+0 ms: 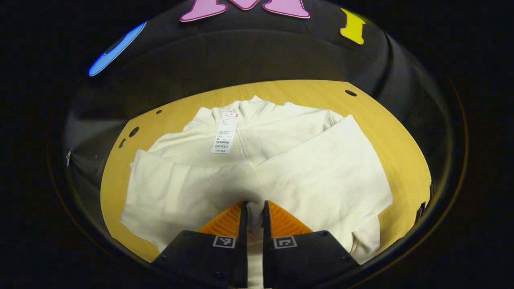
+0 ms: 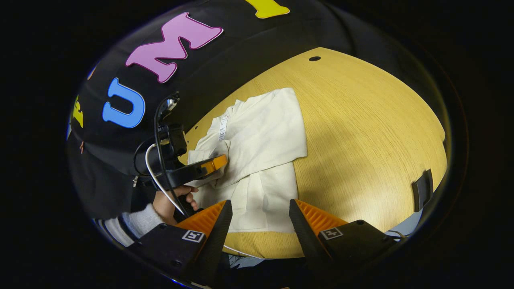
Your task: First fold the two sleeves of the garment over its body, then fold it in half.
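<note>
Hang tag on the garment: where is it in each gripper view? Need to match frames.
Left gripper view: hang tag sits upper centre, on the garment just below the collar.
Right gripper view: hang tag sits left of centre, above the left gripper.
Shared landmark: the wooden table.

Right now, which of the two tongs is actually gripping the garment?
The left tongs: closed on a pinch of the white garment. The right tongs hang open above its near edge.

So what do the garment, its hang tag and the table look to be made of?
Garment: soft matte knit, probably cotton fleece; it creases softly without shine. Hang tag: stiff white card or paper, lying flat. Table: wood or wood-look laminate, with visible straight grain and a smooth, slightly glossy finish.
</note>
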{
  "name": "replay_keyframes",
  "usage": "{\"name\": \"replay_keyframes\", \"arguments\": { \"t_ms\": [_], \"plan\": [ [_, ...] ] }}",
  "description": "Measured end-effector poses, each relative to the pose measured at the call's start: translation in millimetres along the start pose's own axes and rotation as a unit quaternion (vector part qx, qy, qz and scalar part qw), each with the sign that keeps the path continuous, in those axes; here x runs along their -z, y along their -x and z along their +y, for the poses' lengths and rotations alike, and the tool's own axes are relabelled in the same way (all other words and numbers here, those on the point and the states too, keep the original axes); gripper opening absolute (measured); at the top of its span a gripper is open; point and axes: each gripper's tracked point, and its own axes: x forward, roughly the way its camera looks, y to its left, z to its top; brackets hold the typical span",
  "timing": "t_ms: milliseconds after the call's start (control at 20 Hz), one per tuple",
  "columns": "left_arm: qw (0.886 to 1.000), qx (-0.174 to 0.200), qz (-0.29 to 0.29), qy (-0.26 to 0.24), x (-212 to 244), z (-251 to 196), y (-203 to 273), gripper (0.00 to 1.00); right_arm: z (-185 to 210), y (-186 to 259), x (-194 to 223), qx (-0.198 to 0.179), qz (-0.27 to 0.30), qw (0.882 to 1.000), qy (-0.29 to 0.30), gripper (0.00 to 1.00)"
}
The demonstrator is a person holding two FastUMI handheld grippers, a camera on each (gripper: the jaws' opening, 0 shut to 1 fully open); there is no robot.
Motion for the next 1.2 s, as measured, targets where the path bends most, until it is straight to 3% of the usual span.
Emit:
{"name": "replay_keyframes", "arguments": {
  "t_ms": [100, 150, 300, 450, 500, 550, 900, 1200],
  "plan": [
    [1.0, 0.002, 0.008, 0.001, 4.3, -2.0, -1.8, 0.31, 0.3, 0.7, 2.2, 0.001, 0.0, 1.0, 0.0, 0.89],
    [1.0, 0.002, 0.013, -0.005, 7.6, -1.0, -2.8, 0.29, -0.4, 1.0, 4.0, 0.002, 0.0, 1.0, 0.0, 0.89],
    [0.999, 0.01, -0.002, -0.033, 4.3, -9.2, 4.4, 0.54, -1.5, 1.4, 6.5, 0.003, 0.0, 1.0, -0.003, 0.89],
    [0.998, 0.003, -0.031, -0.061, 1.0, -8.1, 20.4, 0.72, -4.0, -1.7, 11.1, 0.007, 0.002, 1.0, 0.001, 0.89],
    [0.997, 0.001, -0.04, -0.063, -0.9, -7.6, 27.9, 0.76, -7.4, -3.4, 13.2, 0.011, 0.004, 1.0, 0.006, 0.99],
    [0.997, 0.003, -0.05, -0.06, -2.2, -7.7, 36.4, 0.76, -10.1, -4.1, 15.7, 0.015, 0.006, 1.0, 0.01, 0.92],
    [0.997, 0.033, -0.061, 0.014, 36.9, 28.3, 101.1, 0.78, -20.1, -10.3, 31.5, 0.026, 0.021, 0.999, 0.024, 0.92],
    [0.997, 0.028, -0.016, 0.07, 108.0, 76.2, 133.8, 0.76, -30.9, -26.3, 53.1, 0.057, 0.055, 0.995, 0.057, 0.92]
  ]
}}
